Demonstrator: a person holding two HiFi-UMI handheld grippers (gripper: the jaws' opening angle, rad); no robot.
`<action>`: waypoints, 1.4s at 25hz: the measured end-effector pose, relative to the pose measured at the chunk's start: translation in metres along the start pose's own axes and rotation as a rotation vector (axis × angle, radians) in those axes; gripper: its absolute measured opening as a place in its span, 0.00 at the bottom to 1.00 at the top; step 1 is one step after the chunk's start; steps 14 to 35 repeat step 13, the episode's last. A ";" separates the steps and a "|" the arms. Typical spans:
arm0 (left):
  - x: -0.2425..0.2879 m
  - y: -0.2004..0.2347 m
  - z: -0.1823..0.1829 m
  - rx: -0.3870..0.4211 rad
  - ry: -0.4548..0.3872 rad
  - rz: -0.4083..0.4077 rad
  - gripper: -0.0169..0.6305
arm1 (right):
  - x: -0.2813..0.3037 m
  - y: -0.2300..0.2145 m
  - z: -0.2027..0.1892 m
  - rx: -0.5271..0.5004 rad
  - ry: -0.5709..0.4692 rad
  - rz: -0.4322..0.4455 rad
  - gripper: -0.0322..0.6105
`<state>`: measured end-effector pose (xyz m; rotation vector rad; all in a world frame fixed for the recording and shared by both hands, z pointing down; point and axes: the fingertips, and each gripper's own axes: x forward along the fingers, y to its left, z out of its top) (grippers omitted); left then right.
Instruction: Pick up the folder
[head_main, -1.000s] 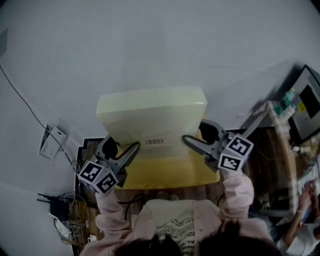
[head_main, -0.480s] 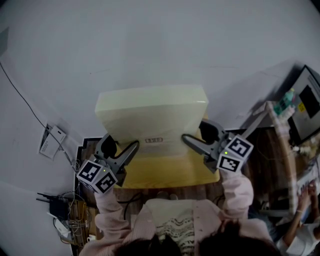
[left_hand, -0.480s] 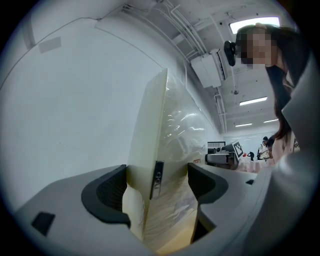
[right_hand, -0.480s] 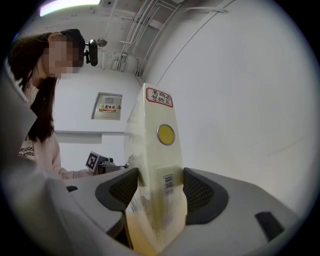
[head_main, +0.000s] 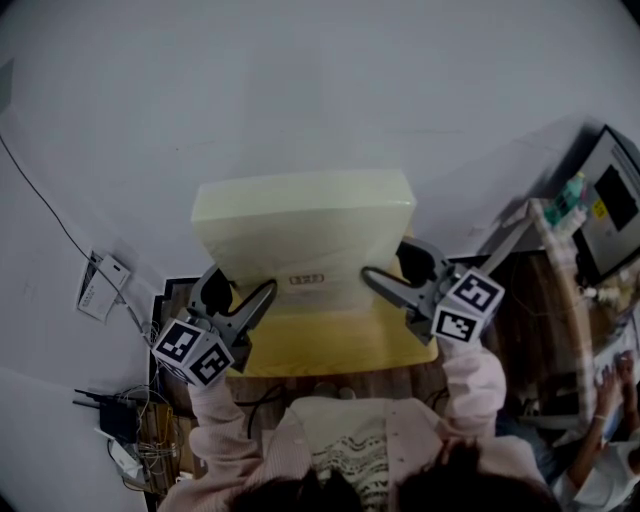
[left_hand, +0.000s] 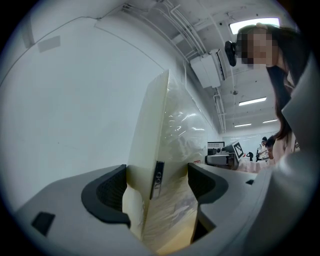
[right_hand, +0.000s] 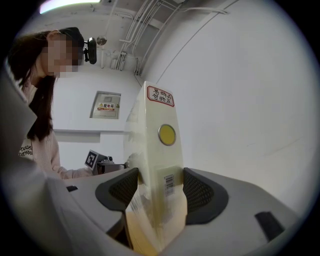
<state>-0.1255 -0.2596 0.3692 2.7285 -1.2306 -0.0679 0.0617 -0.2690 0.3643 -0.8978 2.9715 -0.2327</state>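
Note:
A pale yellow folder (head_main: 300, 235) in clear plastic wrap is held broadside in front of the white wall, above the yellow table (head_main: 340, 350). My left gripper (head_main: 243, 292) is shut on its lower left edge, and my right gripper (head_main: 395, 268) is shut on its lower right edge. In the left gripper view the folder (left_hand: 155, 130) stands edge-on between the jaws of the left gripper (left_hand: 157, 187). In the right gripper view the folder's spine (right_hand: 157, 150), with a yellow dot and a barcode, sits between the pads of the right gripper (right_hand: 155, 192).
A white wall (head_main: 300, 90) fills the upper half of the head view. Cables and a power strip (head_main: 120, 430) lie at the lower left, beside a white wall box (head_main: 105, 285). Equipment (head_main: 610, 210) and another person (head_main: 600, 470) are at the right.

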 end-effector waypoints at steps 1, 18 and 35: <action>0.000 0.000 0.000 -0.001 0.001 0.000 0.62 | 0.000 0.000 0.000 -0.001 0.002 0.000 0.49; -0.002 -0.001 -0.002 -0.003 0.005 0.005 0.62 | 0.000 0.002 -0.004 -0.023 0.019 -0.001 0.49; -0.002 -0.001 -0.002 -0.003 0.005 0.005 0.62 | 0.000 0.002 -0.004 -0.023 0.019 -0.001 0.49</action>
